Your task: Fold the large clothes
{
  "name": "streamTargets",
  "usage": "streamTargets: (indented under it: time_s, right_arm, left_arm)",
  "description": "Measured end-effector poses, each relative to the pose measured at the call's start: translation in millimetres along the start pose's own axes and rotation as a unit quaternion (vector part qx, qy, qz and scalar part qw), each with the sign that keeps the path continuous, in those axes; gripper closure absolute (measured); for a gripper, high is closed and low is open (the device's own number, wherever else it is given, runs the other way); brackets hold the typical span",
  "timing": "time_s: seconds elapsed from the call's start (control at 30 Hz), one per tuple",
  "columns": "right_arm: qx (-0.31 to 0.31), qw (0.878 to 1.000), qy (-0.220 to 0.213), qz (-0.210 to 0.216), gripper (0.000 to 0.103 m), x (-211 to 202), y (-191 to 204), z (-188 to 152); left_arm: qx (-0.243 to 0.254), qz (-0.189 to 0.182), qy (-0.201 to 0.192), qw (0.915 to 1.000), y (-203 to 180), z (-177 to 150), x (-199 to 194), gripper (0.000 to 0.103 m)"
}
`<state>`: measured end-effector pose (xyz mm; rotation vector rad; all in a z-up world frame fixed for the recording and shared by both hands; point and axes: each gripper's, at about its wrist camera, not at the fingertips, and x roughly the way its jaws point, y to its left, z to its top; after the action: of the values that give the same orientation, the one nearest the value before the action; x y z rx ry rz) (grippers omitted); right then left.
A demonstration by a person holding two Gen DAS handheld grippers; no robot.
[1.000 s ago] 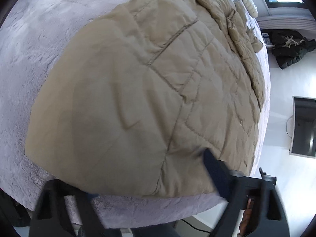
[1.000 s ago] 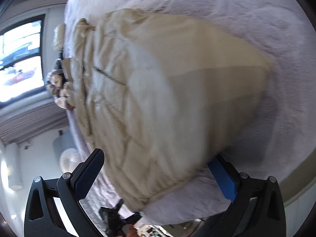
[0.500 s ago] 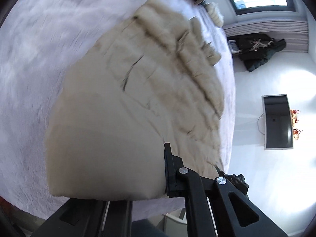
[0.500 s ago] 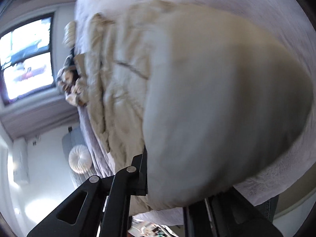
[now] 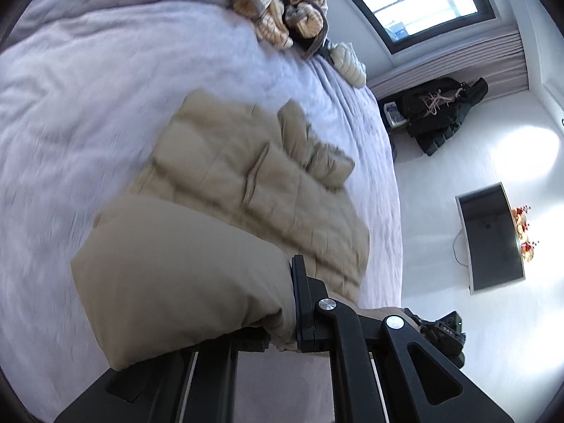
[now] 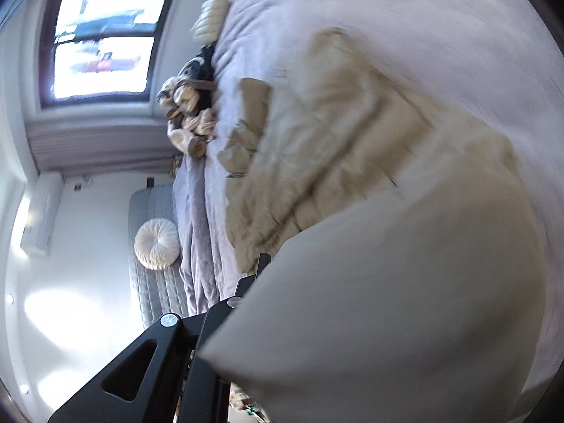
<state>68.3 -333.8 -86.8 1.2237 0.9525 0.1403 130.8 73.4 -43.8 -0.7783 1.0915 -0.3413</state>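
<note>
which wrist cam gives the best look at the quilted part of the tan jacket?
Left wrist view. The tan jacket lies near centre there and its quilt seams read fairly sharply beyond the lifted hem. In the right wrist view the jacket is smeared by motion blur, and the raised hem fills the foreground, hiding much of it.

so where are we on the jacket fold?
Done: both grippers have the hem. The left gripper and right gripper are each shut on the near edge of the beige quilted jacket. In hand: that edge is raised off the lavender bedspread, its smooth lining facing the cameras. Left: carry it over the collar end, lay it flat, release.
</note>
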Motion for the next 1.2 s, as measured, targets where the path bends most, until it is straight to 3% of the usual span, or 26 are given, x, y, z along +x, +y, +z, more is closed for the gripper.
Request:
streamTargets:
  time_s: [0.2,0.37,0.7,0.93,1.0,1.03,1.07,1.17,1.2]
  right_arm:
    - [-0.045,0.998,0.035,-0.009,0.094,29,35,64]
    - [-0.065,0.996,0.054,-0.034,0.094,57,47,107]
    - [-0.045,0.995,0.053,-0.078,0.094,109,40,155]
    - [-0.012,0.993,0.046,-0.111,0.090,145,28,176]
    - [-0.012,0.991,0.048,-0.123,0.090,150,29,178]
    - [-0.014,0.991,0.049,-0.127,0.089,151,30,179]
    - [-0.016,0.990,0.051,-0.130,0.088,152,31,180]
    - [-0.017,0.989,0.053,-0.136,0.082,153,32,182]
    - [-0.014,0.989,0.054,-0.134,0.074,153,33,182]
  left_arm:
    - [-0.001,0.023,-0.037,0.9990,-23,44,29,0.093]
    - [-0.001,0.049,-0.041,0.9979,-23,73,58,0.093]
    - [0.034,0.090,0.018,0.9951,-5,129,132,0.092]
    - [0.076,0.142,0.062,0.9849,-6,152,170,0.090]
    - [0.093,0.150,0.067,0.9821,-10,152,169,0.073]
    - [0.099,0.157,0.061,0.9806,-11,152,167,0.044]
    - [0.112,0.176,0.046,0.9770,-15,151,161,0.025]
    - [0.149,0.184,0.041,0.9706,-24,149,152,0.023]
    - [0.156,0.198,0.040,0.9669,-25,148,151,0.023]
